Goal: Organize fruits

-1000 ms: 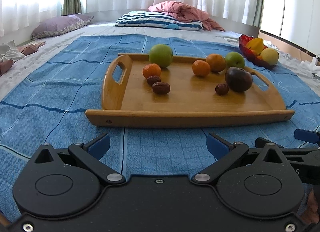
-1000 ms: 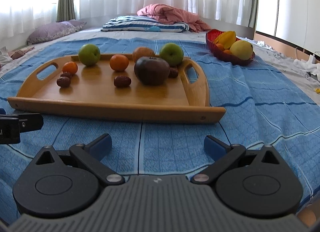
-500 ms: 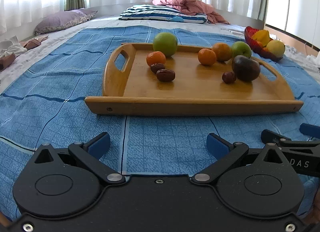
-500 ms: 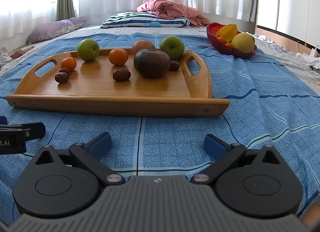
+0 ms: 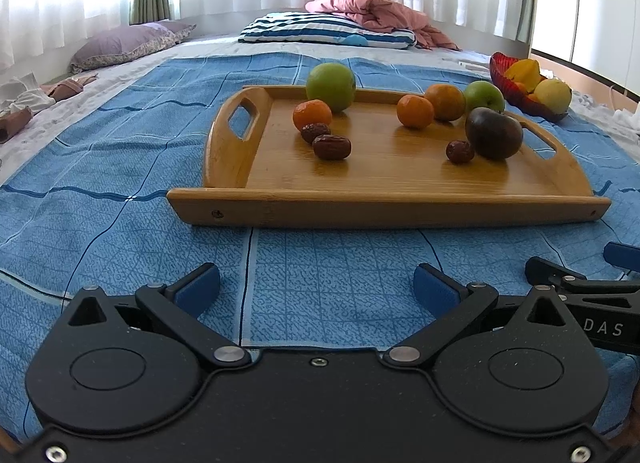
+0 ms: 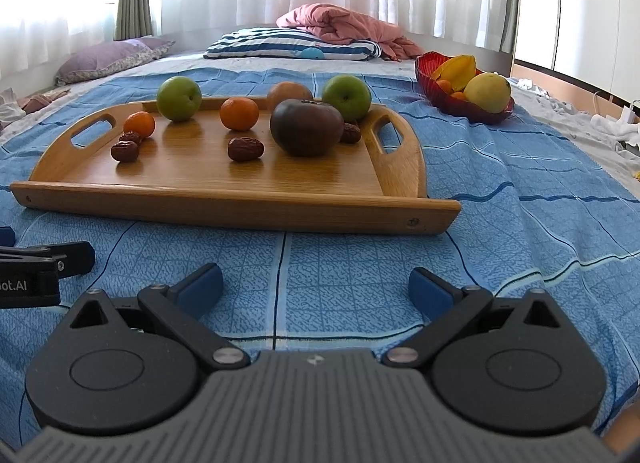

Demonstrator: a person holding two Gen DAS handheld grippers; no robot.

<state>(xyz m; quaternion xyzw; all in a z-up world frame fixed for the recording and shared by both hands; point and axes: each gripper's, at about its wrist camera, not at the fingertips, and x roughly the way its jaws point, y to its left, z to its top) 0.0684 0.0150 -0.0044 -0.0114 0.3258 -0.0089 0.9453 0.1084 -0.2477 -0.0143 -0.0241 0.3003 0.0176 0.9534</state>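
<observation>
A wooden tray (image 5: 384, 207) (image 6: 240, 203) lies on the blue cloth ahead of both grippers. On it sit two green apples (image 5: 331, 81) (image 6: 179, 98), three oranges (image 5: 415, 111) (image 6: 239, 114), a dark purple fruit (image 5: 494, 134) (image 6: 306, 127) and several brown dates (image 5: 331, 147) (image 6: 245, 149). A red bowl (image 5: 528, 103) (image 6: 452, 101) with yellow and orange fruit stands beyond the tray's right end. My left gripper (image 5: 316, 289) and right gripper (image 6: 315, 283) hover low over the cloth in front of the tray, both open and empty.
The blue checked cloth (image 5: 120, 167) covers a bed. A striped pillow (image 6: 292, 48), a pink blanket (image 6: 340, 23) and a purple pillow (image 5: 128, 43) lie at the far end under white curtains. Loose clothes (image 5: 24, 99) rest at the left edge.
Both grippers have tilted or dipped slightly, so the tray sits a little lower and nearer in each view. Their jaws stay open; no fruit has moved.
</observation>
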